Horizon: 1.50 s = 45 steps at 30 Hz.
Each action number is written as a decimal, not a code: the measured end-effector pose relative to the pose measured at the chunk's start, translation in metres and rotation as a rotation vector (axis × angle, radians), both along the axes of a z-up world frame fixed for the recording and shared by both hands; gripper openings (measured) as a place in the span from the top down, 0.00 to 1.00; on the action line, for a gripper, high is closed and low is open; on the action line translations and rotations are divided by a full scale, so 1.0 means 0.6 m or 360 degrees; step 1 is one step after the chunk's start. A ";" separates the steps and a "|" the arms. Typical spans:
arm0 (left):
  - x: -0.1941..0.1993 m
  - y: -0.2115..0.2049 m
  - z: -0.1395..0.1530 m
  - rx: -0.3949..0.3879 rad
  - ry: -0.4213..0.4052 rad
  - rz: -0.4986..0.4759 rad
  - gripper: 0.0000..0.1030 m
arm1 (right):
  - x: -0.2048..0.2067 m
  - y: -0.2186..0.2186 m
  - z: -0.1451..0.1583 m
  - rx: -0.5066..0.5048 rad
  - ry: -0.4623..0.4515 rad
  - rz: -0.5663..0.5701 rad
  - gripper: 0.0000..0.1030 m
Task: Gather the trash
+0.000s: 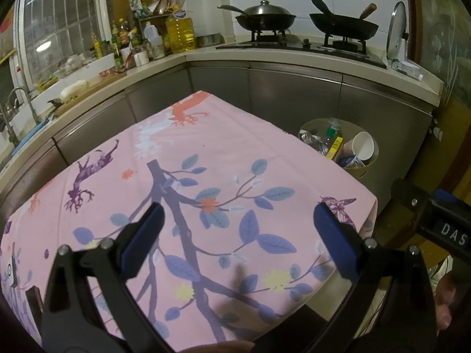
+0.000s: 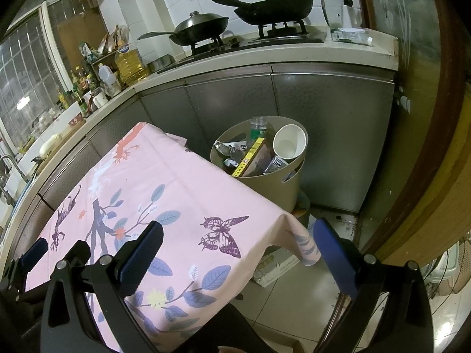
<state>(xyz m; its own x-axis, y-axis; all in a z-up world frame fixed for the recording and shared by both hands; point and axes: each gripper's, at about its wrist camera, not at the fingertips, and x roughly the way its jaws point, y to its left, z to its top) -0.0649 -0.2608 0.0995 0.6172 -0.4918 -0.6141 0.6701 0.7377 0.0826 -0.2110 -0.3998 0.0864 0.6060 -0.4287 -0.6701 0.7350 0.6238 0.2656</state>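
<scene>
Left wrist view: the left gripper [image 1: 238, 229] hangs over a table covered by a pink cloth [image 1: 206, 153] printed with blue leaves, a dark branch and a purple butterfly; its two black arms end in flat blue ribbed pads spread wide apart with nothing between them. Beyond the far right corner of the table stands a round beige bin [image 1: 362, 170], smooth-walled and open at the top. A white paper cup [image 1: 363, 146] lies tilted in it, its mouth turned up and toward the camera, beside a crumpled clear plastic bottle [image 1: 331, 131] with a green label and a flat yellow box [image 1: 335, 145] standing on end. Part of the right gripper shows at the right edge. Right wrist view: the right gripper [image 2: 238, 235] is held over the near right corner of the cloth, its pads likewise spread wide and empty, the right pad out past the table edge above a pale tiled floor [image 2: 294, 303]. The bin stands just beyond the table against grey metal cabinet doors [image 2: 332, 135]; the cup leans on the bin's right rim, its long axis slanting up and right, while the yellow box runs diagonally from lower left to upper right. Two dark pans [image 2: 273, 8] sit on the stove above.
</scene>
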 end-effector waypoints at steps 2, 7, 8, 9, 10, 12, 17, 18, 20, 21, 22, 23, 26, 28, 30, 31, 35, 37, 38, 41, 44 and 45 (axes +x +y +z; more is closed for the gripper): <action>0.000 0.001 0.000 0.0000 -0.0006 0.0006 0.05 | -0.001 -0.002 0.001 -0.0001 0.0001 -0.0001 0.05; 0.001 0.002 0.001 -0.0002 -0.0008 0.0014 0.05 | -0.001 0.000 0.001 0.0000 0.0001 -0.0001 0.05; 0.001 0.002 0.000 -0.0003 -0.0009 0.0014 0.05 | -0.002 -0.001 0.001 0.0000 0.0001 -0.0001 0.05; 0.000 0.001 0.001 -0.0004 -0.0011 0.0017 0.05 | -0.001 -0.001 0.001 0.0002 0.0000 -0.0001 0.05; 0.000 0.001 0.001 -0.0005 -0.0013 0.0019 0.05 | -0.002 -0.001 0.001 0.0001 0.0000 -0.0002 0.05; -0.001 0.000 0.001 -0.0004 -0.0014 0.0019 0.05 | -0.001 0.001 0.000 0.0001 0.0000 -0.0003 0.05; -0.002 0.000 0.001 -0.0004 -0.0011 0.0018 0.05 | 0.000 0.002 -0.001 0.0004 0.0000 -0.0003 0.05; -0.001 0.001 0.001 -0.0004 -0.0010 0.0019 0.05 | 0.000 0.002 -0.001 0.0004 0.0001 -0.0003 0.05; -0.002 0.000 0.001 -0.0003 -0.0012 0.0019 0.05 | 0.000 0.002 -0.001 0.0004 0.0001 -0.0002 0.05; -0.001 0.001 0.001 -0.0003 -0.0012 0.0020 0.05 | 0.001 0.003 -0.001 0.0003 0.0001 -0.0001 0.05; -0.002 0.000 0.001 -0.0004 -0.0011 0.0018 0.05 | 0.001 0.003 -0.001 0.0003 0.0001 0.0000 0.05; -0.002 0.001 0.001 -0.0004 -0.0011 0.0018 0.05 | 0.001 0.004 -0.002 0.0002 0.0001 0.0001 0.05; -0.002 0.000 0.001 -0.0004 -0.0012 0.0019 0.05 | 0.000 0.001 -0.001 0.0004 0.0000 -0.0003 0.05; -0.002 0.000 0.001 -0.0005 -0.0013 0.0019 0.05 | 0.000 0.003 -0.001 0.0004 0.0001 -0.0005 0.05; -0.001 0.001 0.001 -0.0004 -0.0012 0.0018 0.05 | 0.000 0.001 -0.001 0.0006 0.0001 -0.0004 0.05; -0.001 0.001 0.001 -0.0007 -0.0010 0.0016 0.05 | 0.001 0.002 -0.001 0.0005 0.0001 -0.0003 0.05; -0.011 0.003 0.004 -0.0034 -0.0053 0.0004 0.05 | 0.000 -0.001 -0.001 0.0003 0.0001 -0.0001 0.05; -0.015 0.000 0.005 -0.0034 -0.0056 -0.0003 0.05 | 0.000 0.000 -0.001 0.0008 -0.0001 -0.0001 0.05; -0.016 -0.001 0.005 -0.0031 -0.0059 -0.0004 0.05 | 0.000 0.001 -0.003 0.0007 -0.0001 -0.0002 0.05; -0.018 -0.002 0.007 -0.0024 -0.0067 0.0006 0.05 | 0.001 0.001 -0.003 0.0006 -0.0002 -0.0005 0.05; -0.019 -0.003 0.008 -0.0024 -0.0067 0.0005 0.05 | 0.002 0.004 -0.006 0.0007 -0.0006 -0.0007 0.05; -0.020 -0.003 0.008 -0.0024 -0.0066 0.0005 0.05 | 0.004 0.007 -0.008 0.0007 -0.0005 -0.0005 0.05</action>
